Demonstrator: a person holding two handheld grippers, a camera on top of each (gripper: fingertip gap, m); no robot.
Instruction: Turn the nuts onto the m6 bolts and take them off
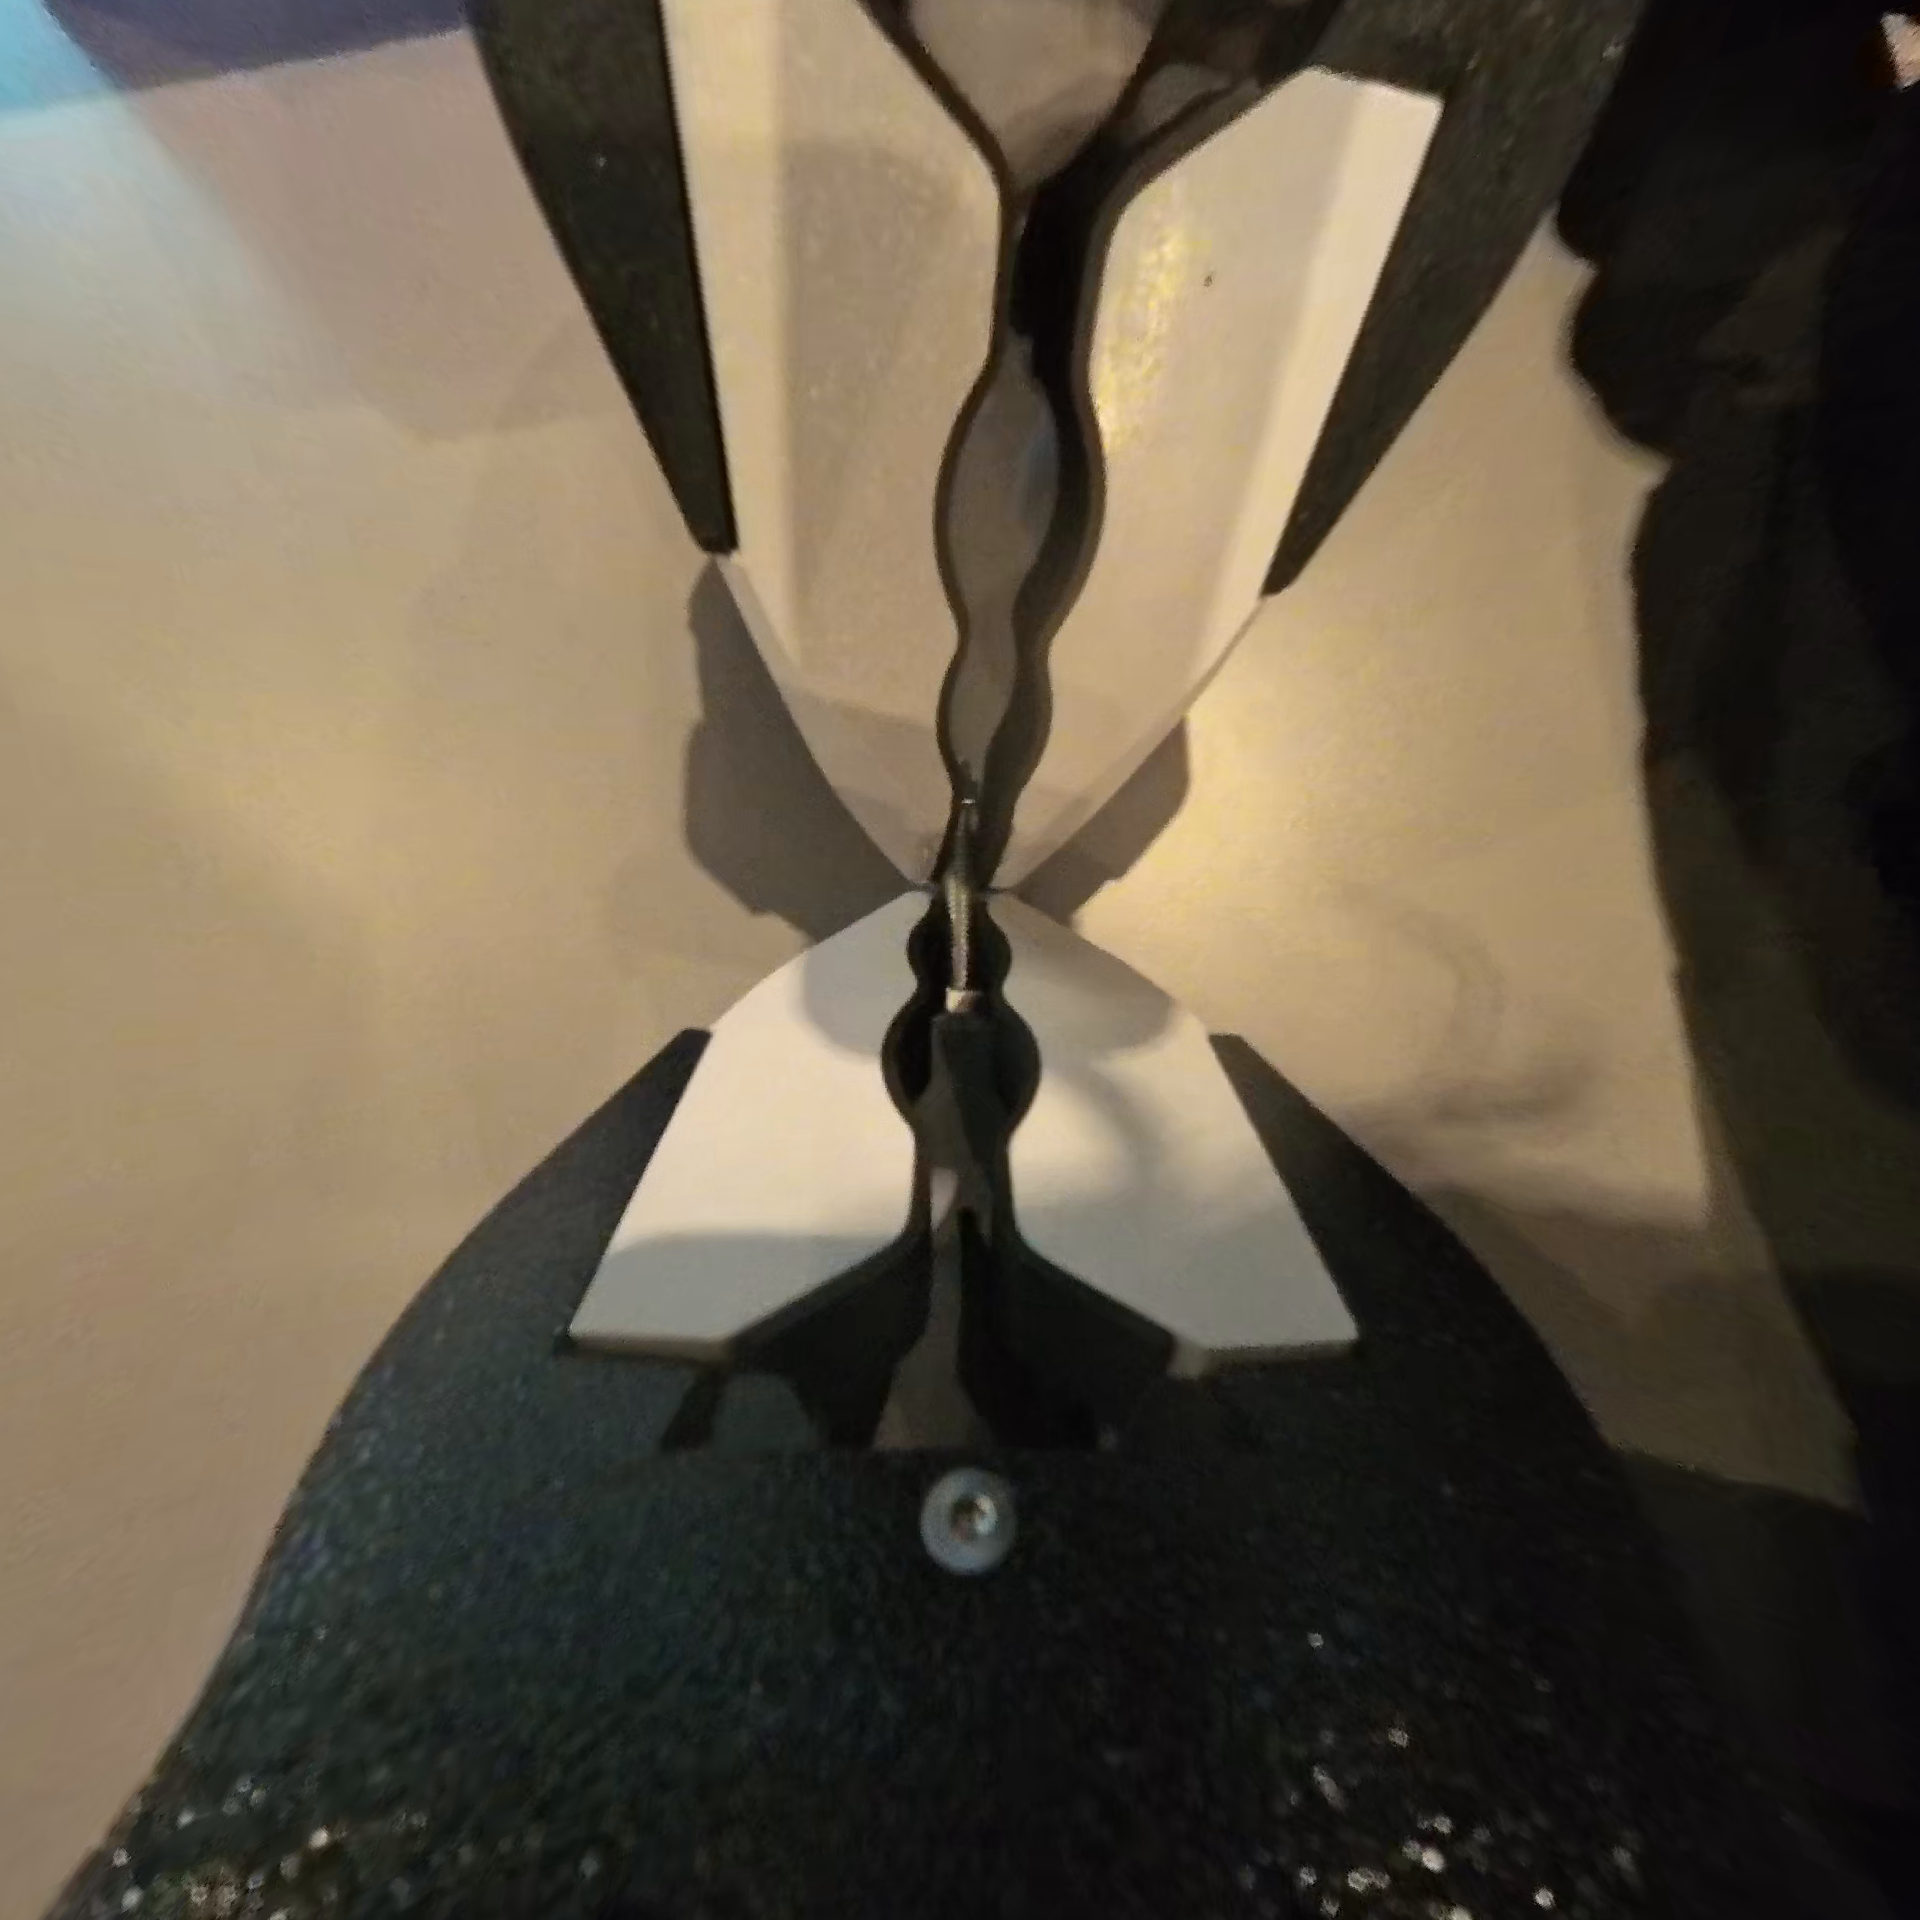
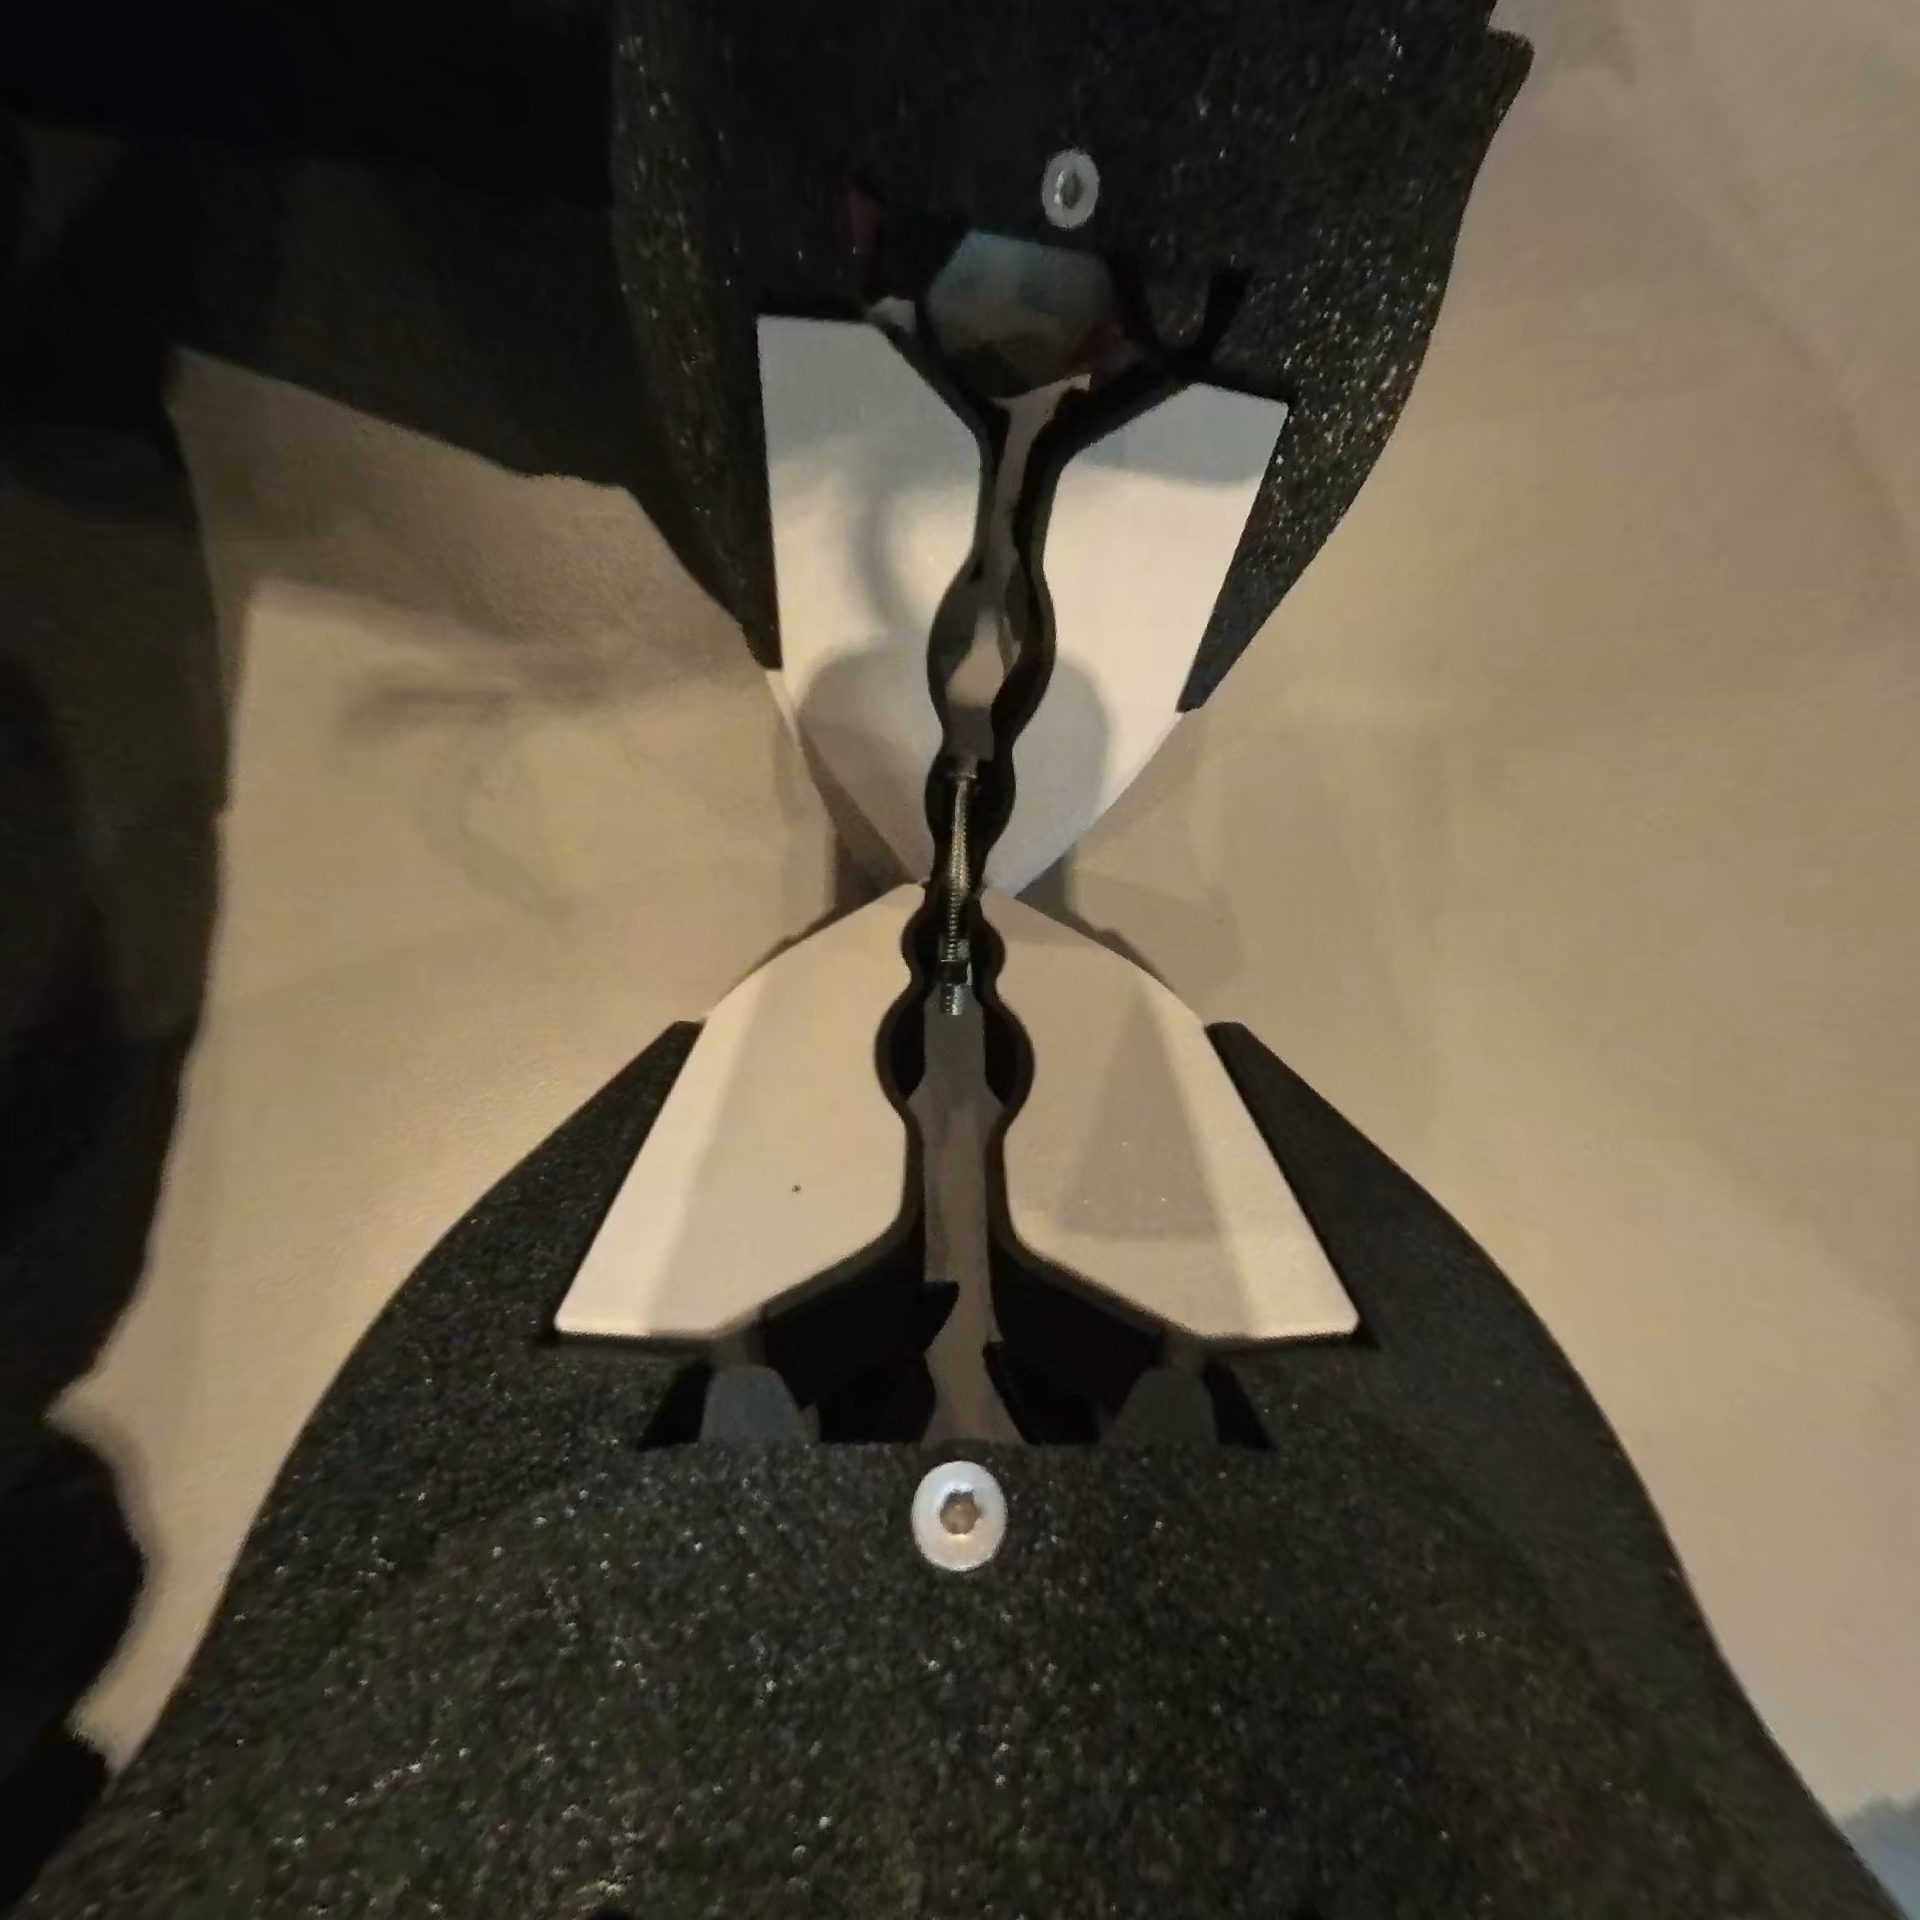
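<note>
My two grippers meet tip to tip over a beige surface. A thin threaded m6 bolt point(image 2: 958, 852) bridges the gap between them. My left gripper point(image 1: 961, 920) is shut on the bolt's shaft point(image 1: 961, 951); in the right wrist view it comes down from above point(image 2: 961, 868). My right gripper point(image 2: 954, 925) is shut on the small nut point(image 2: 951, 961) sitting on the thread, with the bolt's end poking just past it. In the left wrist view the right gripper point(image 1: 971, 868) comes down from above. Both pairs of white fingers are nearly closed.
A beige tabletop point(image 1: 312, 831) lies under both grippers. A person's dark sleeve point(image 1: 1787, 623) fills the right edge of the left wrist view and the left edge of the right wrist view point(image 2: 94, 727). A blurred blue patch point(image 1: 42, 83) shows at the far corner. Less than 4 cm separates the two grippers' tips.
</note>
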